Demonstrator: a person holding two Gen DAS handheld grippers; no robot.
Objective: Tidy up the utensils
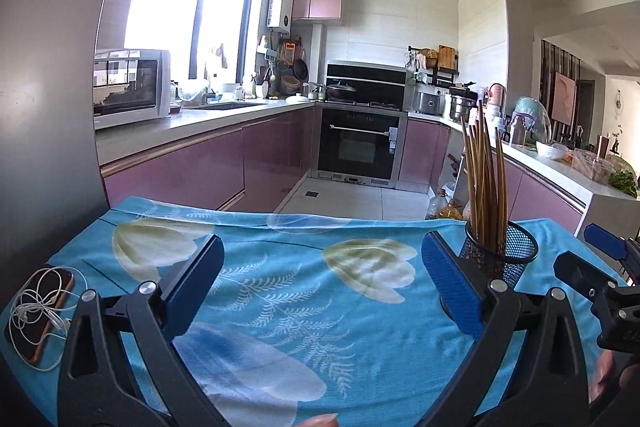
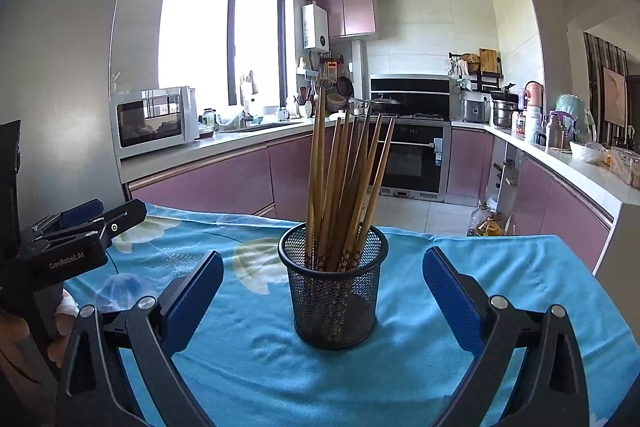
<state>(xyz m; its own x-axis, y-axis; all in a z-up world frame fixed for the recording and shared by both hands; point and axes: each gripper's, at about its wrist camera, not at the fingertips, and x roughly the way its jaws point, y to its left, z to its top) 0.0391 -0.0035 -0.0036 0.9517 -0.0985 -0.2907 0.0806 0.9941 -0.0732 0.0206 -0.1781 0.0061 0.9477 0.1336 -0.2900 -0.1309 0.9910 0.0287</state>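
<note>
Spread wide and empty: right gripper [image 2: 323, 281], both blue pads clear of black mesh cup [image 2: 334, 283] standing upright just ahead on blue floral cloth [image 2: 500, 267]. Roughly 10 wooden chopsticks [image 2: 344, 183] upright inside, fanned, tips up. Likely light, stiff, smooth, prone to slipping or tipping the cup; best pinched mid-shaft, above the rim. Left gripper [image 1: 322, 281] likewise fully open, holding nothing, cup just beside its right pad.

"GenRobot.AI" stands in white letters on the black plastic body of the left gripper [image 2: 86, 217], seen from the right wrist view; nothing else is legible
</note>
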